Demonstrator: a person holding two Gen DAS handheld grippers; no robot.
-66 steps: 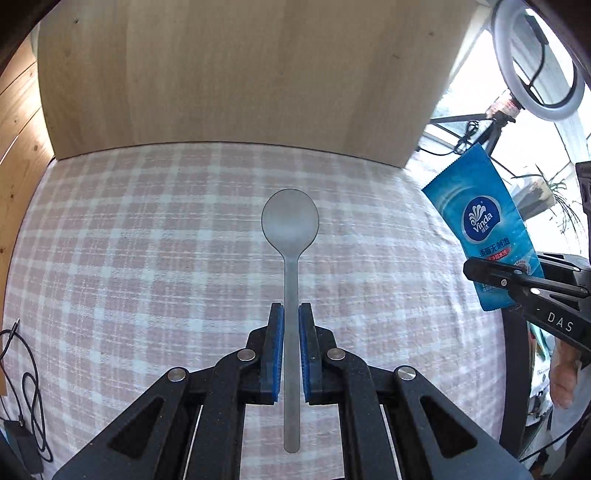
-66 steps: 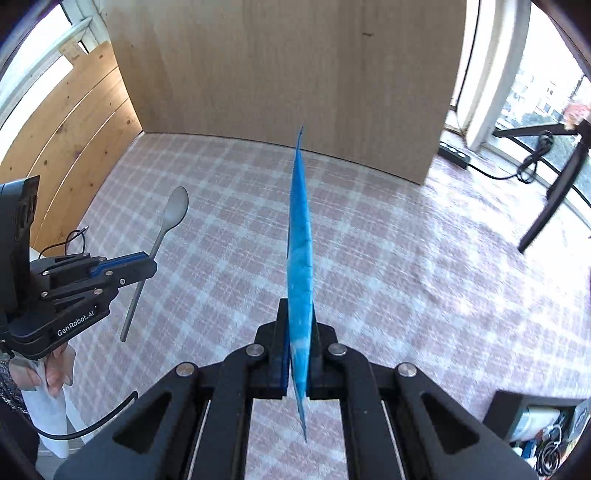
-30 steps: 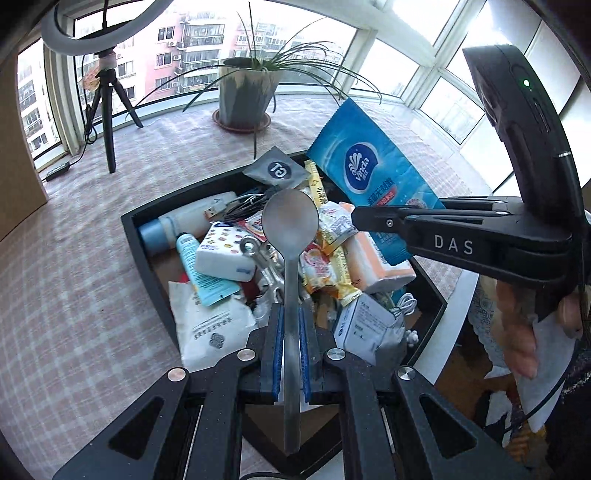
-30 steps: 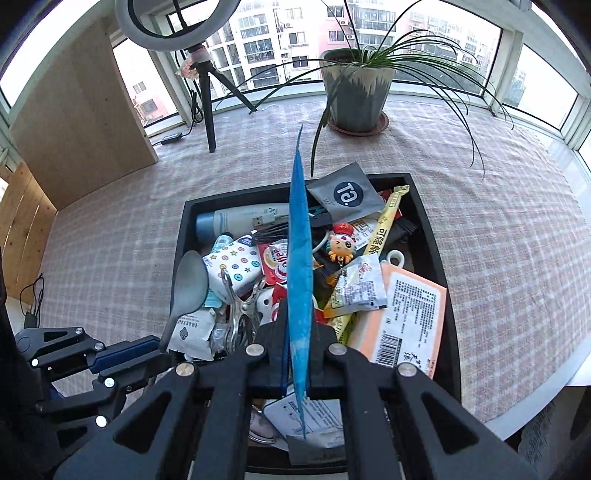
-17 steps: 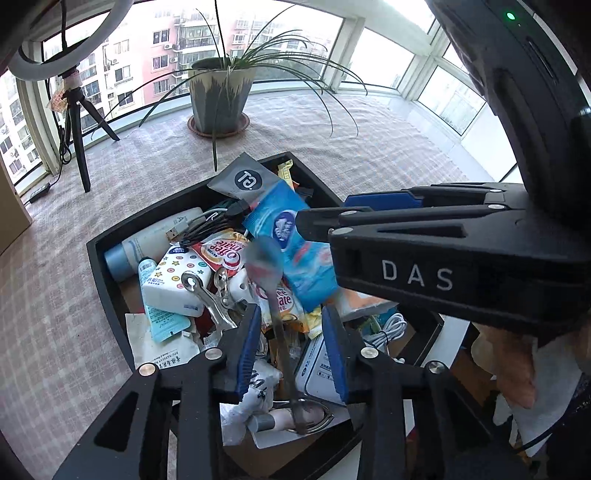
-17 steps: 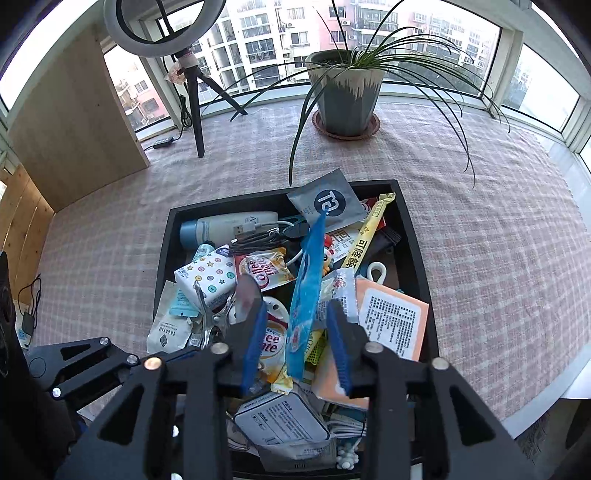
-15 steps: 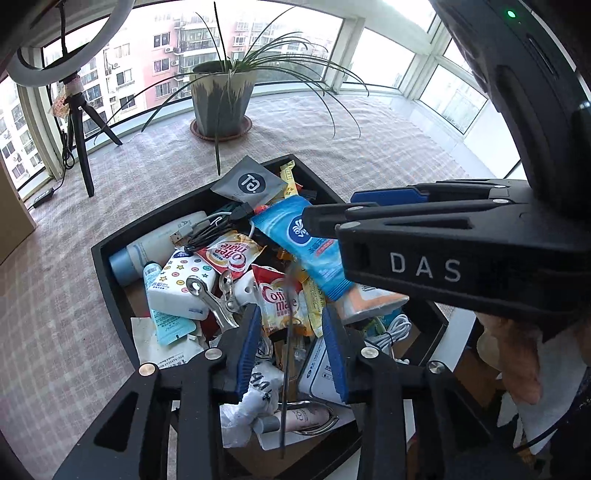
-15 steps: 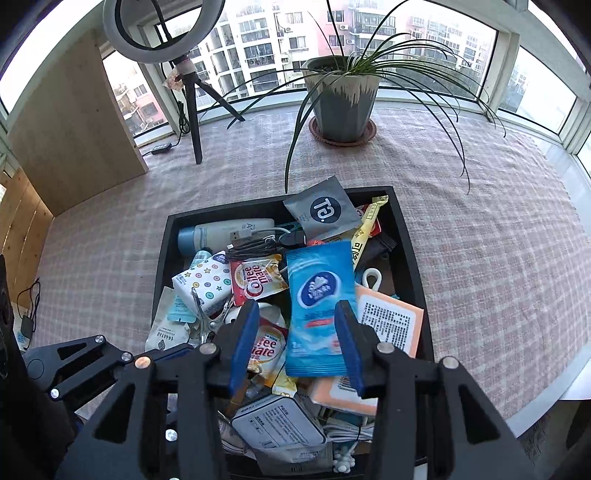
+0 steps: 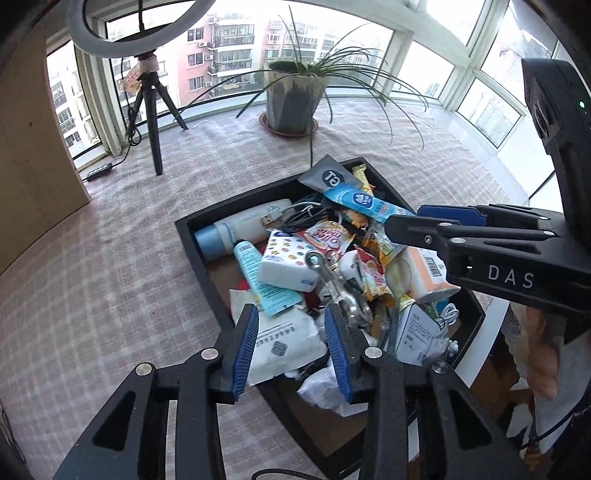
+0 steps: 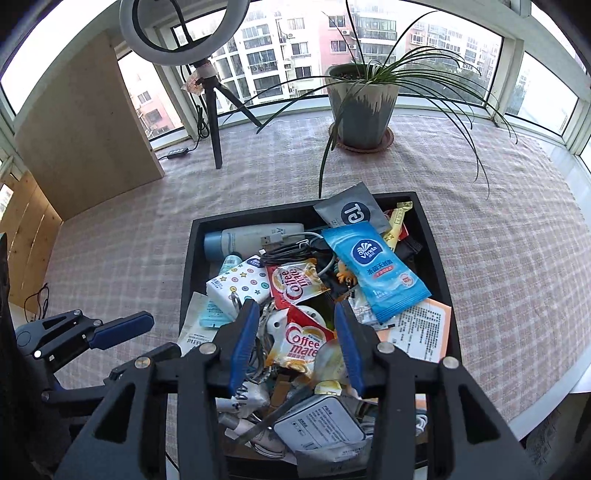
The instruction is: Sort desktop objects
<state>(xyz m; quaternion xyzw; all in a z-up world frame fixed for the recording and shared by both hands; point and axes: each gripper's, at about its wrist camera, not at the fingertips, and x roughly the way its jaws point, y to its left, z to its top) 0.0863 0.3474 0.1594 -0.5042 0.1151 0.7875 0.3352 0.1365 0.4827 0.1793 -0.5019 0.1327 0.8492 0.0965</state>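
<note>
The left gripper (image 9: 291, 343) hangs over the black tray (image 9: 201, 258) with its jaws apart and nothing between them, having just opened. Beyond the jaws lies a blue tissue pack (image 9: 364, 203); the right gripper (image 9: 443, 230) reaches in from their right.

Potted plant (image 10: 364, 110) & ring light on tripod (image 10: 184, 33) by windows, wood panel (image 10: 85, 122) at left, checked tablecloth (image 10: 517, 251).

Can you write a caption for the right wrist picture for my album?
Open right gripper hangs over a black tray crammed with odds and ends, a blue tissue pack lying on top.
</note>
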